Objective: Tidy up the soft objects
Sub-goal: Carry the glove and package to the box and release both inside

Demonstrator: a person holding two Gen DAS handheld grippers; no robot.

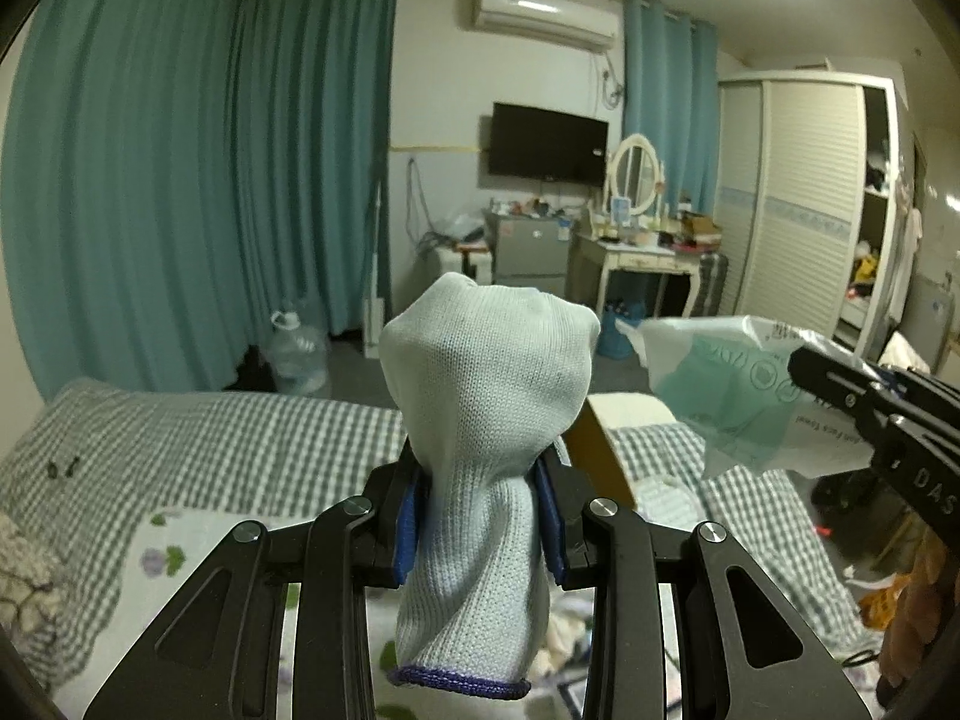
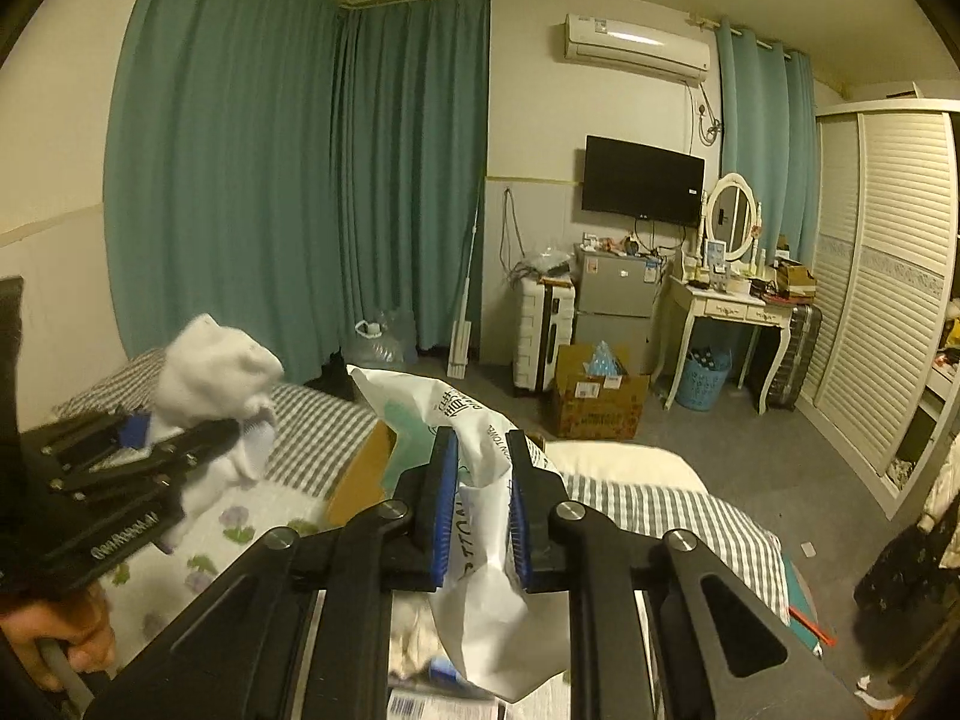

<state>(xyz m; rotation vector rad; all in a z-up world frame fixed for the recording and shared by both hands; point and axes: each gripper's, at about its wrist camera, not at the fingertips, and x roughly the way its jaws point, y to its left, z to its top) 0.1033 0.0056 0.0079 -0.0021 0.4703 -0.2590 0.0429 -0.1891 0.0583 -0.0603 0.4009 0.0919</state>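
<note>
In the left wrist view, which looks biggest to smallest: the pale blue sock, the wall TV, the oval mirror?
1. Pale blue sock, though it is clamped right at the camera, so nearness inflates it.
2. Wall TV.
3. Oval mirror.

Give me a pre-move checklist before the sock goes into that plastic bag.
1. Left hand-held gripper shut on the pale blue knitted sock: ok.
2. Right hand-held gripper shut on the white and green plastic bag: ok.
3. Bag mouth open toward the sock: cannot tell.
4. Sock and bag apart, both lifted above the grey checked bed cover: ok.
5. Brown cardboard box on the bed, beneath the bag: ok.
</note>
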